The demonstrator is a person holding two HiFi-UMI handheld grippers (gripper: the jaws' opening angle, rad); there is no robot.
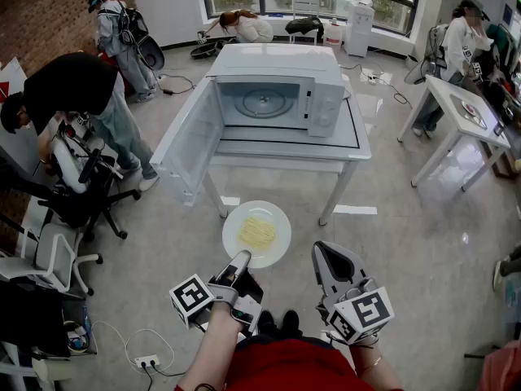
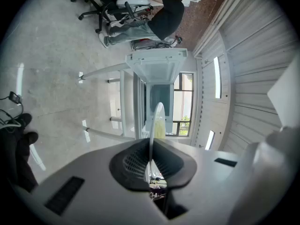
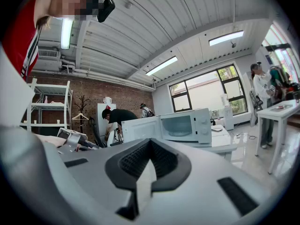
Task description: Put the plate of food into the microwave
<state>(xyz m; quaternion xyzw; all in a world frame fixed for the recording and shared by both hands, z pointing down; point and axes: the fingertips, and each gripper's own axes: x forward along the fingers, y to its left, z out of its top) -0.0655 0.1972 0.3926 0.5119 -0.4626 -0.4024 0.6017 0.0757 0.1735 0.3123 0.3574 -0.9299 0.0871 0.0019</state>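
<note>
One plate (image 1: 278, 218) in left claw (image 1: 242, 257); microwave (image 1: 277, 76) door (image 1: 189, 141) open; chair (image 1: 85, 173) left

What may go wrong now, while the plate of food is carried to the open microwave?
The left claw pinches the plate only at its near rim, so it may tilt and spill the food. The microwave door stands wide open at the left; the plate might knock it.

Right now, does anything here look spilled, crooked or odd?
Nothing stands out. The left tongs grip the plate by its rim, the noodles lie mid-plate, unspilled, and the microwave stands square on its table with its door open.
</note>
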